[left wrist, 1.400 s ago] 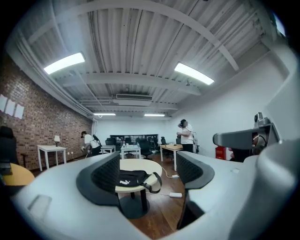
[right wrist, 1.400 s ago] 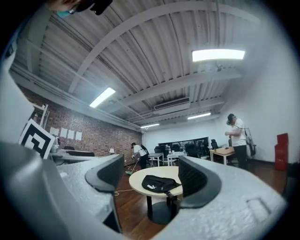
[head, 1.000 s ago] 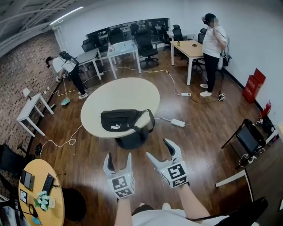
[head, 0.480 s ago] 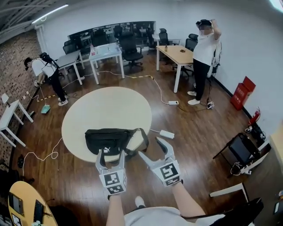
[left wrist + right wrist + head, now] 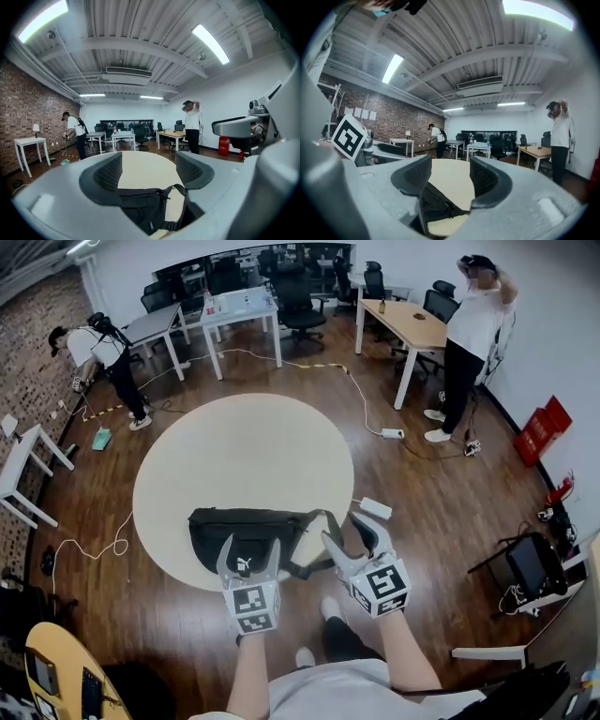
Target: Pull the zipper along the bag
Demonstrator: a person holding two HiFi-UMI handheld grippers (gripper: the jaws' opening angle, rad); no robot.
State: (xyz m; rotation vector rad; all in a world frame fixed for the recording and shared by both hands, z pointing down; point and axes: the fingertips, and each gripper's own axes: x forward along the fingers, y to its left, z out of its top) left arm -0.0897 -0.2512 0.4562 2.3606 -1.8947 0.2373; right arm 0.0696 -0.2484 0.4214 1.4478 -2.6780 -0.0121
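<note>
A black waist bag [image 5: 251, 529] lies at the near edge of the round beige table [image 5: 244, 451], its strap [image 5: 317, 542] looping off its right end. My left gripper [image 5: 250, 551] hovers over the bag's near side, open, with nothing between its fingers; in the left gripper view the bag [image 5: 149, 210] shows low beyond the open left gripper [image 5: 147, 171]. My right gripper [image 5: 348, 532] is by the strap end. Its jaws are closing, with no thing pressed between them. In the right gripper view the bag [image 5: 435, 204] lies below and beyond the right gripper [image 5: 449, 179].
A white power strip [image 5: 378, 509] and cables lie on the wooden floor right of the table. One person [image 5: 472, 329] stands at the back right by a desk [image 5: 405, 322]; another person [image 5: 101, 351] bends at the back left. A small round table [image 5: 56, 673] is at lower left.
I have come closer to the table. Both grippers moved forward from above the floor to the bag at the table's near edge. The right gripper's jaws look narrower.
</note>
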